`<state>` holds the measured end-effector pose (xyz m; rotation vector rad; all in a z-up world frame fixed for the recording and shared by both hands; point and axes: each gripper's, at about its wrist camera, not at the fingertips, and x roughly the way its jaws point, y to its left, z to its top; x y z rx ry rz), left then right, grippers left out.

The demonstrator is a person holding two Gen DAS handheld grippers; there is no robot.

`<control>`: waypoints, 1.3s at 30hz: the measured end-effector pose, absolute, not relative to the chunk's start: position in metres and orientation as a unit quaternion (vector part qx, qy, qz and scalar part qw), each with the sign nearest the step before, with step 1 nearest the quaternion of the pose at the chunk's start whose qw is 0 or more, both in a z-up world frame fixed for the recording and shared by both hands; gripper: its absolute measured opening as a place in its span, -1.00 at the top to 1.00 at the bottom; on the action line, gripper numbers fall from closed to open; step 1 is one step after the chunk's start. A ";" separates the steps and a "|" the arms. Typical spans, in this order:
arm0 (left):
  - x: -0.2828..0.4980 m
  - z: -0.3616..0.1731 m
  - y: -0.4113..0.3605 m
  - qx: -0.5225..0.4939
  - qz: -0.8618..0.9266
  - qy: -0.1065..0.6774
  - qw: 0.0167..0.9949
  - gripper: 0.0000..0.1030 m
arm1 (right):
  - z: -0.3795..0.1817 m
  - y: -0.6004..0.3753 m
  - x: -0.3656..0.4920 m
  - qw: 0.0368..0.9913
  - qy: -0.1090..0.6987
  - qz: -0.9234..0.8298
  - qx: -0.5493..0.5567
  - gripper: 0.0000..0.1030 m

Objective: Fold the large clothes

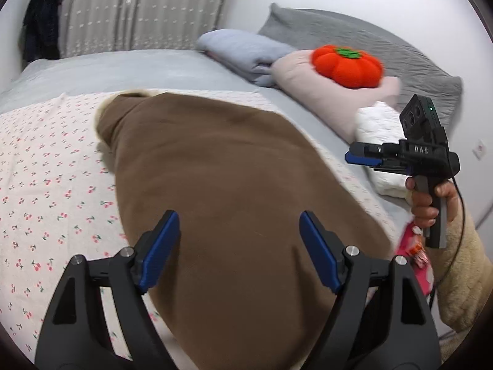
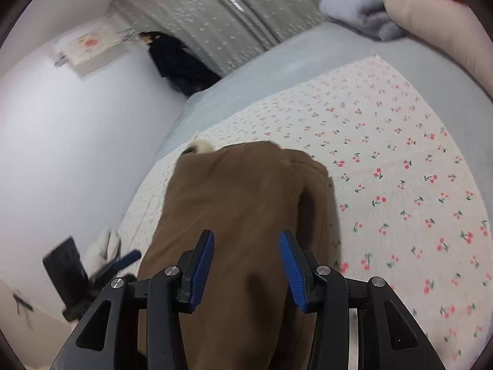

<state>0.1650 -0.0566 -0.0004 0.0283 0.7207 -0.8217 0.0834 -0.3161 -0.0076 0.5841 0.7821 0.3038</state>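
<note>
- Left wrist view: the left gripper (image 1: 239, 248) has its blue-padded jaws spread wide, with nothing between them, poised over the near part of the brown garment (image 1: 222, 191).
- The brown garment lies spread on a cherry-print sheet (image 1: 46, 185) that covers part of the grey bed (image 1: 123, 67); a cream lining shows at its far edge.
- To the right, the right gripper (image 1: 349, 155) is seen side-on in the person's hand (image 1: 431, 199); from this angle I cannot tell how far its jaws stand apart.
- At the head of the bed sit a pink pillow (image 1: 308, 92) with an orange pumpkin cushion (image 1: 346, 64) on it, a folded pale-blue blanket (image 1: 246, 52) just beside it, and a grey pillow (image 1: 369, 40) against the wall.
- Right wrist view: the right gripper (image 2: 246, 262) holds its jaws apart, less widely than the left, empty, above the brown garment (image 2: 243, 197).
- The garment lies on the cherry-print sheet (image 2: 400, 169), a narrower part reaching away towards the curtain (image 2: 215, 15).
- The left gripper (image 2: 128, 257) appears blurred at lower left.
</note>
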 end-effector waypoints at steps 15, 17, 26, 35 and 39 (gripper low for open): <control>0.095 -0.034 -0.100 0.121 -0.489 0.396 0.767 -0.25 | -0.066 -0.262 0.032 0.855 0.451 0.154 0.204 0.74; 0.090 -0.028 -0.096 0.113 -0.496 0.403 0.760 -0.25 | -0.057 -0.261 0.025 0.857 0.453 0.146 0.198 0.67; 0.077 -0.007 -0.078 0.038 -0.470 0.416 0.777 -0.27 | -0.025 -0.238 0.001 0.874 0.445 0.124 0.150 0.10; 0.111 -0.019 -0.083 -0.018 -0.395 0.442 0.806 -0.31 | -0.017 -0.207 0.012 0.875 0.450 0.114 0.137 -0.09; 0.103 -0.028 -0.087 -0.003 -0.384 0.437 0.813 -0.31 | -0.030 -0.191 0.019 0.868 0.477 0.086 0.111 -0.10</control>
